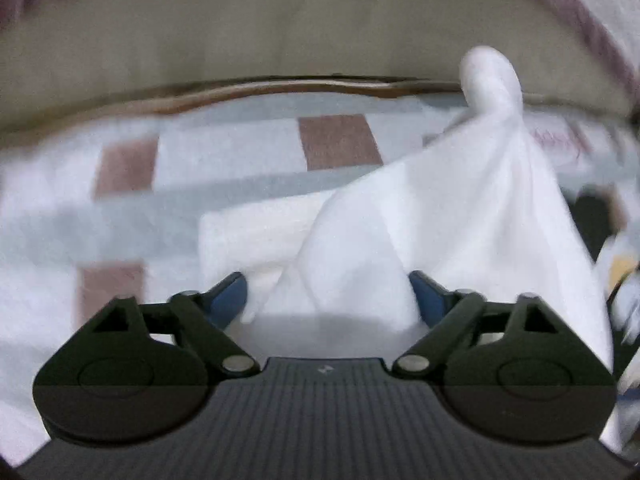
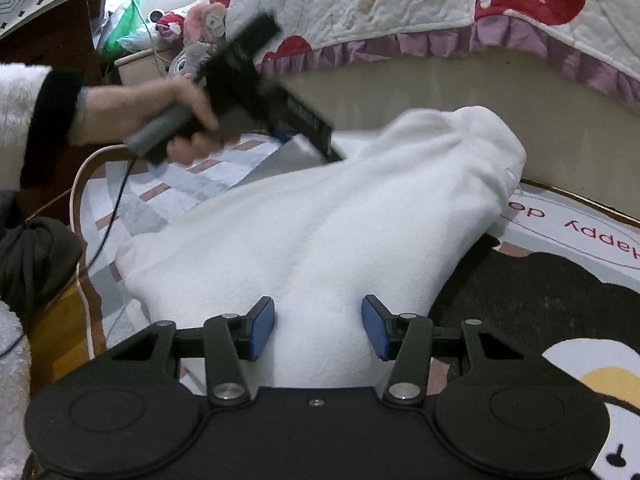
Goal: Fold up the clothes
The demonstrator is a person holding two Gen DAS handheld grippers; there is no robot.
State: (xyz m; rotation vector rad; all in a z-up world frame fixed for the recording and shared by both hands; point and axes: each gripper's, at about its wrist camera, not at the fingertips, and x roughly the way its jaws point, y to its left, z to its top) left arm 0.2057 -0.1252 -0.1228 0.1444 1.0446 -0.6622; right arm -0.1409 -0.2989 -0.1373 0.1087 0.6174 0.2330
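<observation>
A white fleece garment [image 2: 320, 224] is lifted off the patterned rug [image 2: 168, 188]. In the right wrist view my right gripper [image 2: 318, 328] has its blue pads [image 2: 262, 328] on both sides of a thick fold of it. The left gripper, held by a hand [image 2: 160, 108], reaches into the garment's far edge. In the left wrist view the left gripper [image 1: 332, 296] has garment fabric [image 1: 440, 220] between its blue pads [image 1: 230, 298], and the cloth rises in a peak to the right. The pads stand wide apart, with fabric filling the gap.
A bed with a quilted cover [image 2: 400, 4] and purple frill stands behind the rug. Soft toys [image 2: 192, 28] and a wooden cabinet [image 2: 60, 32] are at the back left. A dark bundle [image 2: 32, 256] and a cable [image 2: 116, 208] lie at the left.
</observation>
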